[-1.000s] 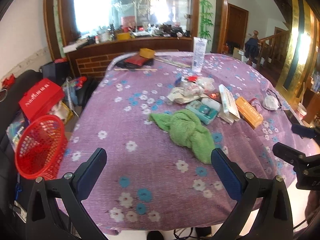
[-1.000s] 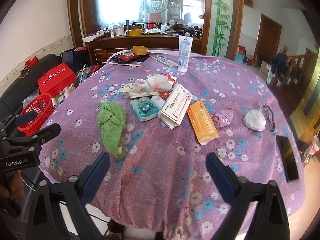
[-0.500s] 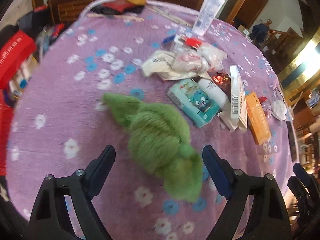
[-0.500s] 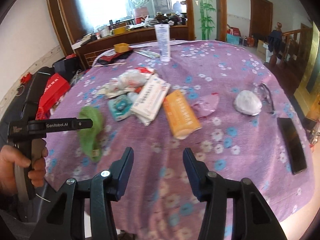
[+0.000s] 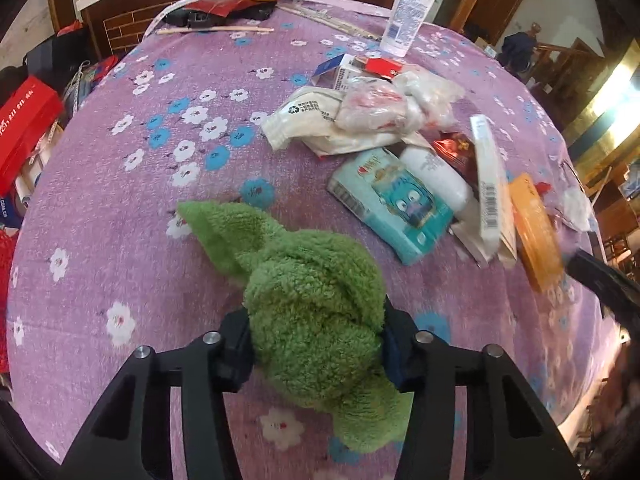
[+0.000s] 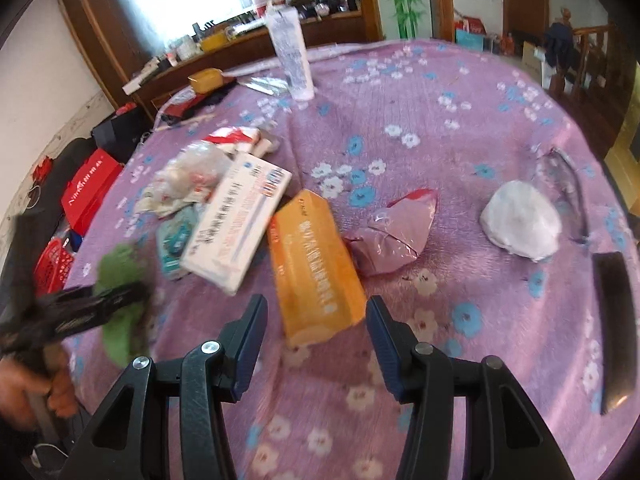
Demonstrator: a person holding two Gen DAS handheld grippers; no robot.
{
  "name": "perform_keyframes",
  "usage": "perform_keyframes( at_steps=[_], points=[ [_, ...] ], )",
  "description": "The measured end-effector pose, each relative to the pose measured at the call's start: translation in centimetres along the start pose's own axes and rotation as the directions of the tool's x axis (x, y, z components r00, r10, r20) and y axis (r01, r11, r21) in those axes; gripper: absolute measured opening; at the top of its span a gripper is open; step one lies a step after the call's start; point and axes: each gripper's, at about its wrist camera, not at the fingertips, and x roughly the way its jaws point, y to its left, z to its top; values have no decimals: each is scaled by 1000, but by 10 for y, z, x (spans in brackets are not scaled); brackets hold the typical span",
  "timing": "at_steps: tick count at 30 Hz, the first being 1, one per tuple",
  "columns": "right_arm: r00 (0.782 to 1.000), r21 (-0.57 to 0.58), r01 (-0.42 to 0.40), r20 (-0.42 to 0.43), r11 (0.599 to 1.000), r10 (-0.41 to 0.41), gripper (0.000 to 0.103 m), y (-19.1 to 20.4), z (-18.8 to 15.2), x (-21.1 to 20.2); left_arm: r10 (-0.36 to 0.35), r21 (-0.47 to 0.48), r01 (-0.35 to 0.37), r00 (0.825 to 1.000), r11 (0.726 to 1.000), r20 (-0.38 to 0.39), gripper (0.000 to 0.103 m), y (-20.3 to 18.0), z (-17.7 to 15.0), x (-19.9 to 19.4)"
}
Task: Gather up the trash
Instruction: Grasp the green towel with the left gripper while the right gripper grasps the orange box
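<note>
My left gripper (image 5: 316, 336) is shut on a fluffy green cloth (image 5: 308, 300) that lies on the purple flowered tablecloth (image 5: 132, 200); the cloth bulges between the fingers. My right gripper (image 6: 316, 324) is open, its fingers on either side of the near end of an orange box (image 6: 312, 264), apart from it. A white box (image 6: 240, 216), a teal tissue pack (image 5: 392, 204), crumpled white bags (image 5: 360, 116), a pink wrapper (image 6: 392, 236) and a white mask (image 6: 520, 220) lie around.
A white tube (image 6: 290, 56) stands at the back of the table. A black phone (image 6: 616, 320) lies by the right edge. A red basket (image 6: 52, 264) and a red bag (image 6: 90, 184) sit on the floor at left.
My left gripper dropped onto the green cloth and shut on it. My right gripper moved forward to the orange box and opened a little wider around its end.
</note>
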Motion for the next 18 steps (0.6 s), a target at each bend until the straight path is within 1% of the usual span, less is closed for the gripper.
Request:
perform_keyframes(
  at_steps=[2,5,7,9,10,11,12,14,16,18],
  points=[
    [1000,8,-9,-21,1000,10,55,-5,3,13,2,19,-2,1000,1000,22,49,0,-7,-9],
    [999,-5,2,-43,1000,-2,55,-4,8,29,10,45,-12,999,999,49,49,-1,-17,-20],
    [999,-18,-12,-46,1000,11,58,-1,10,35,7,44,-10,998,999,66,49,1,-21,-26],
    [999,-50,-10,-50,999,8,56,7,12,40,13,43,-17,997,999,81,49,3,-24,-32],
    [999,-58,-6,-48,998,3,50,9,13,41,19,44,-22,996,999,87,49,4,-25,-35],
    [999,-63,-14,-46,998,11,30,12,14,41,24,44,-28,995,999,94,49,5,-25,-38],
    [998,-65,-25,-53,998,21,25,14,15,40,28,43,-33,994,999,101,49,7,-27,-41],
    [999,-60,1,-44,998,-3,24,18,13,37,35,42,-40,992,998,118,49,8,-28,-46],
    [1000,-55,-6,-20,998,5,24,20,9,28,38,47,-45,990,998,137,49,8,-28,-51],
    [1000,-59,17,12,998,-17,24,23,6,15,39,56,-48,988,997,152,49,6,-28,-57]
  ],
)
